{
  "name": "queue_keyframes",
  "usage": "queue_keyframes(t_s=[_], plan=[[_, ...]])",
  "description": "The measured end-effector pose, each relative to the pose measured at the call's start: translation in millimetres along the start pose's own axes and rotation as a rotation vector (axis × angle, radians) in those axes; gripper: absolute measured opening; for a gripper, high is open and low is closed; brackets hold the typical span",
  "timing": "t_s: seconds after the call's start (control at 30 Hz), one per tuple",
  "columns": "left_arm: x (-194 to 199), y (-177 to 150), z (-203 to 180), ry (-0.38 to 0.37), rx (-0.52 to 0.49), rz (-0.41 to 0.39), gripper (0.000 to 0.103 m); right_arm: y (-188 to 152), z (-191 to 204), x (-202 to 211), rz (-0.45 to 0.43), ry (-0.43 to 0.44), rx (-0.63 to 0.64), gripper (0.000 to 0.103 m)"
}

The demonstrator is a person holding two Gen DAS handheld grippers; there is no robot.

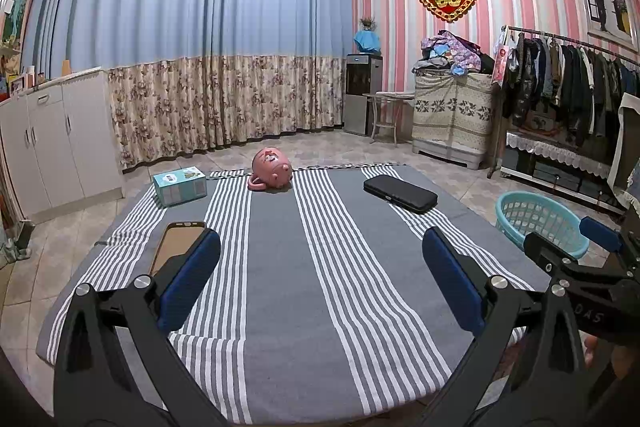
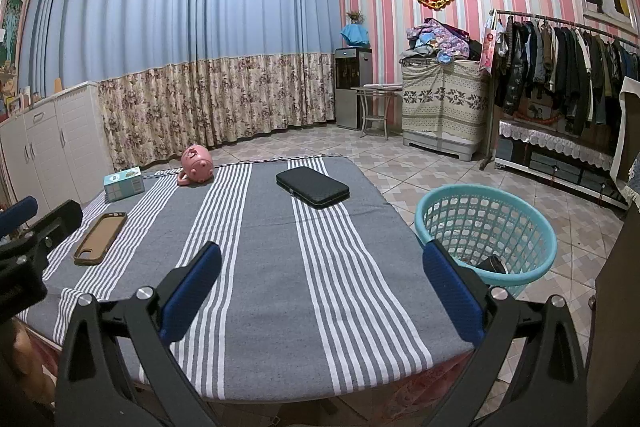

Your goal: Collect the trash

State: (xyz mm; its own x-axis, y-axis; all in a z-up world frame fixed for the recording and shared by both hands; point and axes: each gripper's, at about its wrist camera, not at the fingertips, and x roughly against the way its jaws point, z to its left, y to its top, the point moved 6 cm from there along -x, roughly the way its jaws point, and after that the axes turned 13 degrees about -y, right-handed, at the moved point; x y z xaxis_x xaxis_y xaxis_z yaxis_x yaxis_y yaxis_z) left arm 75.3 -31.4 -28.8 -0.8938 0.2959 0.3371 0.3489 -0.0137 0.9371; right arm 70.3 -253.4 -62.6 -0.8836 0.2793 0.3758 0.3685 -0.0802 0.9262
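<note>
Both the left tongs (image 1: 320, 275) and right tongs (image 2: 322, 287) are spread wide and hold nothing, and the brown phone case (image 2: 101, 238) lies left of the basket (image 2: 486, 227), long end pointing away, nearest the left tongs.

A striped grey cloth (image 2: 280, 267) bears a phone case (image 2: 100, 238), box (image 2: 124, 183), pink pot (image 2: 196, 165) and black case (image 2: 312, 187)

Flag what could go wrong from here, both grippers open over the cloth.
1. The phone case lies flat at the cloth's left edge, so the left gripper may nudge it off rather than pinch it.
2. The basket sits on the floor past the table's right edge; a release too early would probably miss it.
3. The black case looks wide and low, so the right gripper could slip on it.
</note>
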Motion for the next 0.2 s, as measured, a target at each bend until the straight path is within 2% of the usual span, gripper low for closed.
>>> queue_keyframes(t_s=[0.2], plan=[[-5.2,6.4,2.1,-0.008,0.010,0.007,0.098,-0.3,0.1,0.1,0.000,-0.001,-0.001,0.098]])
